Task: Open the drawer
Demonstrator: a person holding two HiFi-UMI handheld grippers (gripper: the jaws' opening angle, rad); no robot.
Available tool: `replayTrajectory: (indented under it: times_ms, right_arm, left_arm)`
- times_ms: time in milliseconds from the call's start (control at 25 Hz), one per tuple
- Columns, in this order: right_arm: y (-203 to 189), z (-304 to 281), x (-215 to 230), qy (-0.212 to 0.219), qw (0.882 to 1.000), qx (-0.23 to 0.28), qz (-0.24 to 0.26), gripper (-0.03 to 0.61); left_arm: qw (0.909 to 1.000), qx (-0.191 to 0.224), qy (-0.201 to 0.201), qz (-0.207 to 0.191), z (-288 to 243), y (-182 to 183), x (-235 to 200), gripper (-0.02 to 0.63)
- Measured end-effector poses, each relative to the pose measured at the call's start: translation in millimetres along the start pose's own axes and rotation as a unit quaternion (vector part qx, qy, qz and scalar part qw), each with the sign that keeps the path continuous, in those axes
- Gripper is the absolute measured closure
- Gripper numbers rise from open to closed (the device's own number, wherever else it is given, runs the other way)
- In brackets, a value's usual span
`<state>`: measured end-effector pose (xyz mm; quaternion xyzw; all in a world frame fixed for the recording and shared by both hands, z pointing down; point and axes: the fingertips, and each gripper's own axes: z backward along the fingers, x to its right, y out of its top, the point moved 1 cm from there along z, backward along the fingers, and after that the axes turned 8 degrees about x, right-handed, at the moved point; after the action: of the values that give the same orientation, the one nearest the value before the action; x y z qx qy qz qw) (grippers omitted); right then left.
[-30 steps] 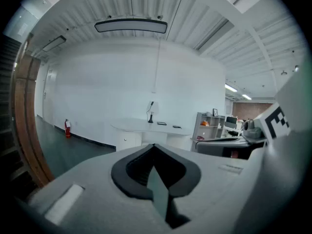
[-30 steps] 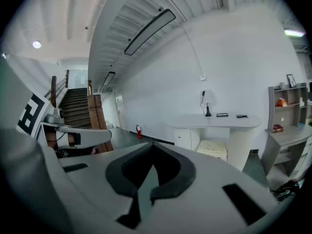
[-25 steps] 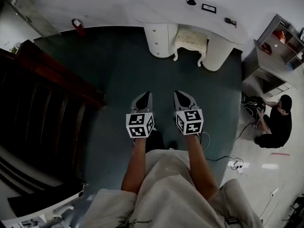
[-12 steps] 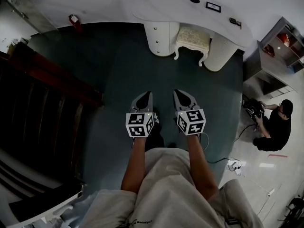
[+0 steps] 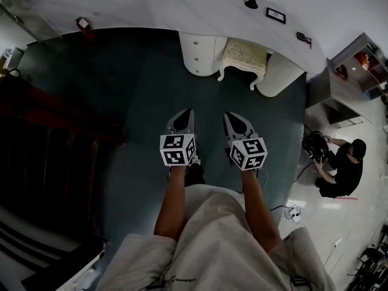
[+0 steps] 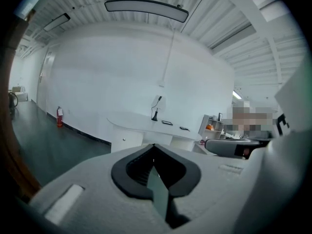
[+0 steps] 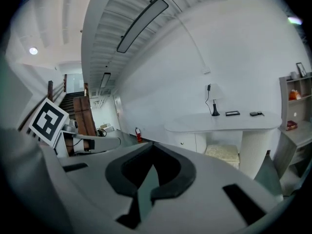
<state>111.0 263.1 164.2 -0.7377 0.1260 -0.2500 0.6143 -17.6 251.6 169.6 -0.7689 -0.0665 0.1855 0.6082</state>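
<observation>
Drawer point(image 5: 200, 53) well ahead of L gripper point(image 5: 187, 114), R gripper point(image 5: 229, 117); both closed — empty.

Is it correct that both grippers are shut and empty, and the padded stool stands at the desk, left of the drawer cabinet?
No. The head view shows the padded stool right of the drawer cabinet, not left. The rest is correct.

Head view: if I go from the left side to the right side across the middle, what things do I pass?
dark wooden staircase → left gripper → right gripper → person sitting on the floor
</observation>
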Motion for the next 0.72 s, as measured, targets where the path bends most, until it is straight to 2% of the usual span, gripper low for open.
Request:
replayTrajectory:
  times_ms: [160, 360, 480, 720]
  right_arm:
    - [16.5, -47.5, 3.7, 0.012, 1.000, 0.011, 0.013, 0.565]
    - [26.6, -109.8, 16.2, 0.001, 1.000, 0.026, 0.009, 0.565]
    - [27.1, -137.8, 21.6, -0.007, 1.000, 0.022, 0.010, 0.565]
    - [30.9, -169.5, 44.5, -0.010, 0.999, 0.001, 0.033, 0.565]
  left_arm:
    - [0.9991, 0.001, -0.042, -0.006, -39.3, 20.2, -21.1, 0.606]
    - [0.9981, 0.001, -0.057, -0.026, -89.5, 41.5, -59.2, 0.606]
    - [0.9980, -0.001, -0.051, -0.037, -103.9, 48.8, -90.3, 0.606]
    - [0.9997, 0.000, -0.023, -0.008, -126.2, 40.3, -138.0, 0.606]
